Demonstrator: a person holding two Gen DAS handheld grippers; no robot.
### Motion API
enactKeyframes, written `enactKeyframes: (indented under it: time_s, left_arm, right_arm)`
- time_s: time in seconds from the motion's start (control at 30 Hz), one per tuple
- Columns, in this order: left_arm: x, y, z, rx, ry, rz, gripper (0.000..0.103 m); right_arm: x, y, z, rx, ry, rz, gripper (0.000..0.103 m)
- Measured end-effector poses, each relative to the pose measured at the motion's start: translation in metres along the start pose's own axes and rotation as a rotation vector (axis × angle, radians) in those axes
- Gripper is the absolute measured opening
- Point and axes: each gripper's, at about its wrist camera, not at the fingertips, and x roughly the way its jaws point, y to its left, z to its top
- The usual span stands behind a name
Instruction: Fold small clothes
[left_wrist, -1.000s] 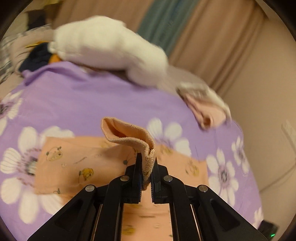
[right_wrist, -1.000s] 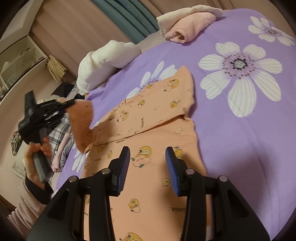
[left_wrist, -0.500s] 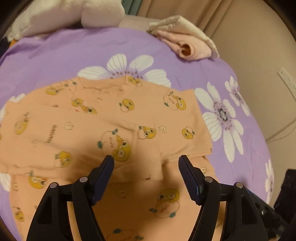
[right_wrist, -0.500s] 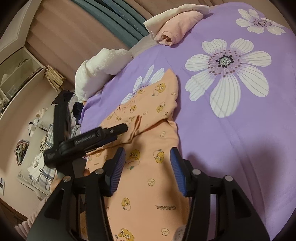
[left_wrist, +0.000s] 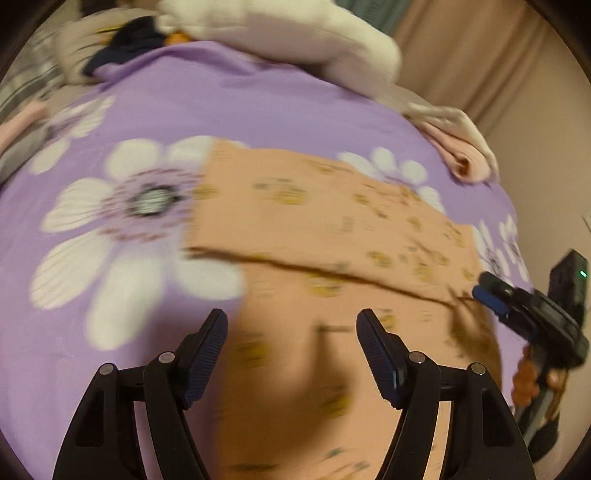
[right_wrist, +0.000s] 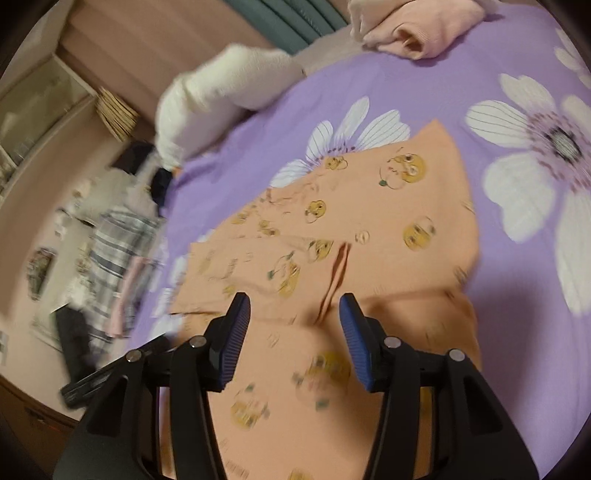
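An orange small garment (left_wrist: 332, 229) printed with yellow cartoon faces lies flat on the purple flowered bedspread (left_wrist: 184, 103). A folded part lies across its upper half, with a dark fold edge running left to right. My left gripper (left_wrist: 291, 321) hovers open over the garment's lower left part, with nothing between its fingers. The right wrist view shows the same garment (right_wrist: 369, 221), with a small raised crease near its middle. My right gripper (right_wrist: 293, 301) is open just above it and grips nothing. It also shows at the right edge of the left wrist view (left_wrist: 491, 291), held by a hand.
A white fluffy blanket (left_wrist: 295, 29) and a folded pink cloth (left_wrist: 461, 158) lie at the far side of the bed. Off the bed's left side in the right wrist view sit a pile of plaid clothes (right_wrist: 118, 240) and shelves (right_wrist: 44, 96).
My left gripper let go of the orange cloth edge and opened wide; that part now lies folded across the garment. Both grippers swung over the garment, and the right jaws stand slightly wider.
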Motion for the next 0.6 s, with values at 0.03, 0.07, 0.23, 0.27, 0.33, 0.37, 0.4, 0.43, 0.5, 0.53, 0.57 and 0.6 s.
enactKeyframes:
  time_s: [0.03,0.07,0.23,0.27,0.33,0.37,0.4,0.43,0.5,0.53,0.57,0.6]
  left_arm:
    - [-0.004,0.011,-0.001,-0.019,-0.006,0.007,0.071]
    - [-0.006,0.019,-0.003,-0.034,-0.009,0.009,0.072]
    - [-0.01,0.053,-0.008,-0.1,-0.009,0.012,0.072]
    - [-0.011,0.059,-0.008,-0.112,-0.009,0.009,0.072]
    - [-0.009,0.065,-0.008,-0.132,-0.009,-0.001,0.072]
    - [-0.01,0.067,-0.009,-0.136,-0.01,-0.004,0.072]
    - [-0.01,0.069,-0.009,-0.139,-0.01,-0.005,0.072]
    - [-0.009,0.07,-0.009,-0.139,-0.011,-0.008,0.072]
    - [-0.008,0.07,-0.01,-0.14,-0.011,-0.014,0.072]
    - [-0.007,0.069,-0.009,-0.141,-0.008,-0.017,0.072]
    - [-0.006,0.069,-0.009,-0.141,-0.008,-0.02,0.072]
    - [-0.005,0.067,-0.009,-0.139,-0.007,-0.023,0.072]
  right_arm:
    - [0.011,0.002,0.004,-0.014,0.016,-0.041,0.05]
    - [0.025,0.003,0.008,-0.02,0.041,-0.084,0.047]
    - [0.064,0.013,0.014,-0.076,0.101,-0.161,0.01]
    - [0.067,0.017,0.015,-0.095,0.101,-0.177,0.008]
    - [0.067,0.028,0.017,-0.144,0.087,-0.21,0.007]
    - [0.06,0.034,0.02,-0.164,0.061,-0.208,0.007]
    - [0.056,0.037,0.025,-0.169,0.041,-0.203,0.007]
    - [0.044,0.04,0.032,-0.167,0.0,-0.192,0.007]
    - [0.023,0.037,0.045,-0.141,-0.071,-0.163,0.007]
    - [0.013,0.036,0.052,-0.129,-0.098,-0.162,0.007]
    - [0.007,0.033,0.058,-0.124,-0.113,-0.174,0.007]
    - [0.004,0.03,0.062,-0.122,-0.122,-0.191,0.007]
